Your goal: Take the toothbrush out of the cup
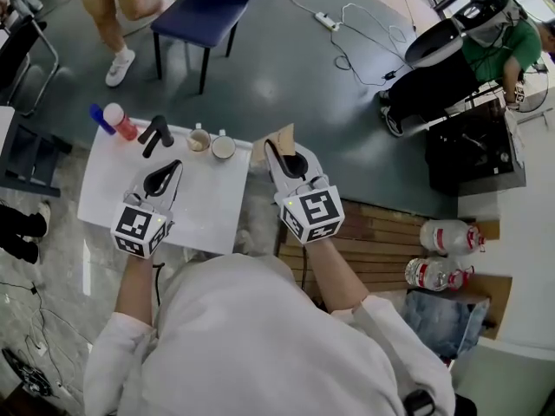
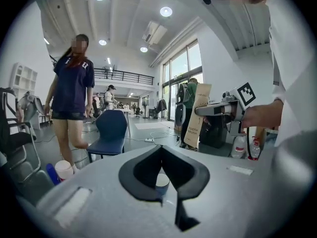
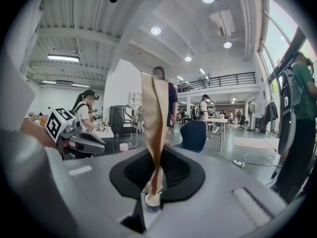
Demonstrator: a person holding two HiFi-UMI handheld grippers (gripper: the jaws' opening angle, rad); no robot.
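Note:
Two small cups [image 1: 199, 139] [image 1: 223, 146] stand at the far edge of the white table [image 1: 199, 206]. My right gripper [image 1: 277, 150] is shut on a tall brown cardboard toothbrush package [image 1: 279, 135], held upright just right of the cups, past the table's corner. In the right gripper view the package [image 3: 154, 123] rises from between the jaws, with a cup [image 3: 152, 201] below it. My left gripper [image 1: 173, 166] hovers over the table, shut and empty. In the left gripper view a cup [image 2: 162, 181] shows beyond its closed jaws, and the package [image 2: 199, 114] stands to the right.
A black tool [image 1: 154, 133], a red bottle with a white cap [image 1: 119, 120] and a blue item [image 1: 100, 118] lie at the table's far left. A blue chair [image 1: 204, 11] and a walking person [image 1: 113, 24] are beyond. Water bottles [image 1: 442, 254] sit on wood at right.

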